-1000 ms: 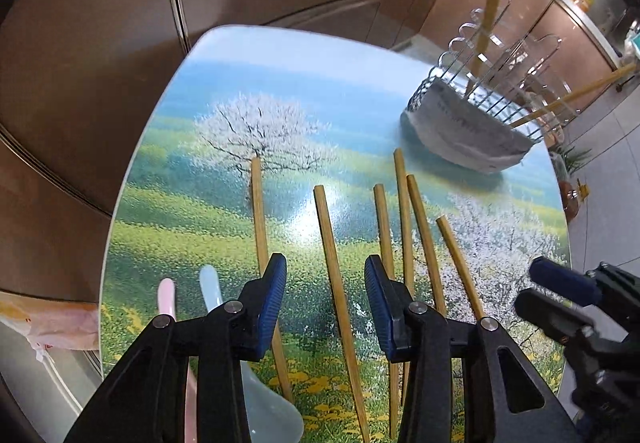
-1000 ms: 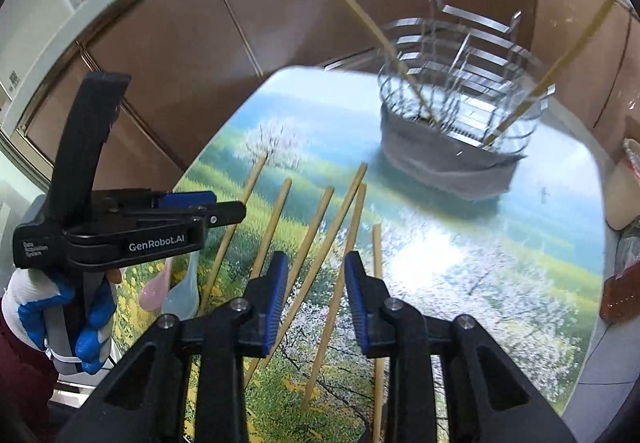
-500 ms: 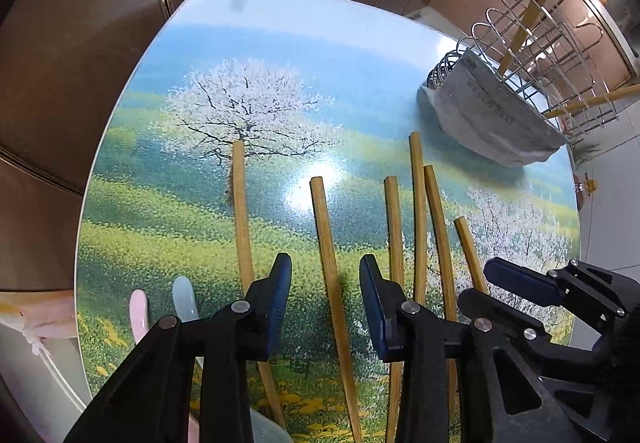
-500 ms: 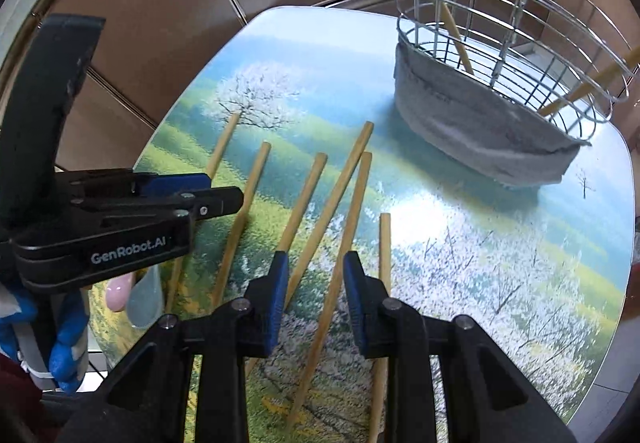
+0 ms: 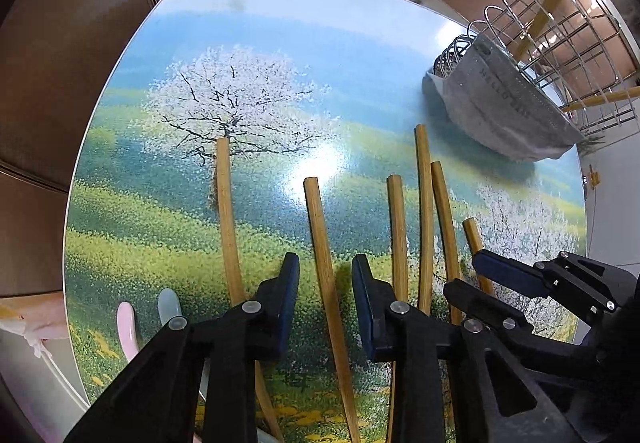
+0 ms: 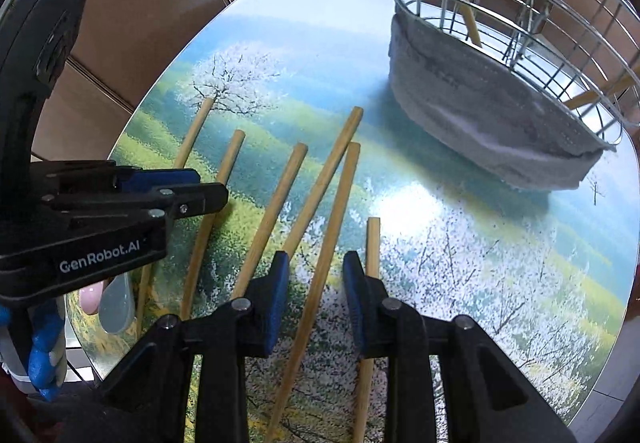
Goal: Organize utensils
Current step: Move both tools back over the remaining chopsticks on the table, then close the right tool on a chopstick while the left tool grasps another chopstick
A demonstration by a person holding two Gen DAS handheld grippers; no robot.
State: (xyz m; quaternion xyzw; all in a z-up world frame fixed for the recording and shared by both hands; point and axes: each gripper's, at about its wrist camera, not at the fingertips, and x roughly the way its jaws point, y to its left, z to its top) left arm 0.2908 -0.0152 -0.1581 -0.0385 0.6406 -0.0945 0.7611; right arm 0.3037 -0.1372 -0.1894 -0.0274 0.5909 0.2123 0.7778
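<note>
Six loose chopsticks are noted flat on tabletop, near side of wire rack; L gripper jaws closing, R gripper likewise, one stick straddled by each, not yet pinched; centring advised before closure is completed.

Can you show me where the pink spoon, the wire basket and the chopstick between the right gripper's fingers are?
pink spoon point(image 5: 127, 331), left wrist view, on its handle.
wire basket point(image 6: 496, 111), right wrist view, on its grey cloth wrap.
chopstick point(image 6: 320, 275), right wrist view, mid-shaft between the fingers.
</note>
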